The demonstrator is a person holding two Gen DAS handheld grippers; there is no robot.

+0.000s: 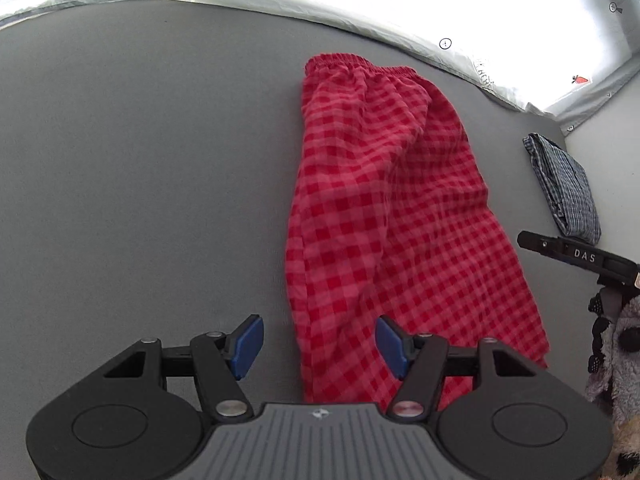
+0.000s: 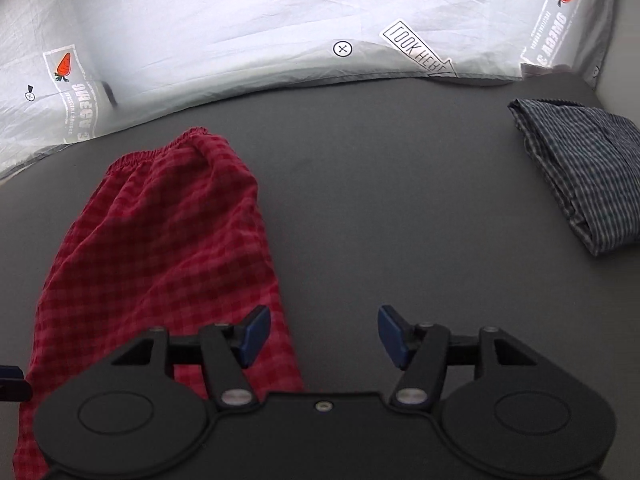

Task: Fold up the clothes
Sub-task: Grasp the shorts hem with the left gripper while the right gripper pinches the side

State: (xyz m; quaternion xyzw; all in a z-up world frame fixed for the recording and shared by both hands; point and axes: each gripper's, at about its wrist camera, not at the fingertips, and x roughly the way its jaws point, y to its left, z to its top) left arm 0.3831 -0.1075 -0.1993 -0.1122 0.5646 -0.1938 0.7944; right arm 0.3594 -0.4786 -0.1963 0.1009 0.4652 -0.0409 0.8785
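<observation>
- Clearly, the left gripper (image 1: 319,346) stands with its blue pads (image 1: 249,346) spread apart and nothing pressed between them; it points down at the grey surface (image 1: 140,180).
- Between and ahead of its fingers lies the red checked trousers (image 1: 384,220), stretched lengthwise away from the tool, elastic waistband at the far end, hem end under the right-hand finger.
- Off to its right, a black part of the other tool shows at the frame edge, with a folded blue checked garment (image 1: 564,188) beyond it.
- The right gripper (image 2: 324,336) also has its pads (image 2: 256,336) wide apart, gripping nothing.
- From this tool, the red checked trousers (image 2: 168,248) lie ahead and to the left, their edge under the left-hand finger; bare grey surface (image 2: 380,200) shows between the fingers.
- The folded blue checked garment (image 2: 580,172) sits well apart, far ahead to its right, near the white fabric wall (image 2: 240,20).
</observation>
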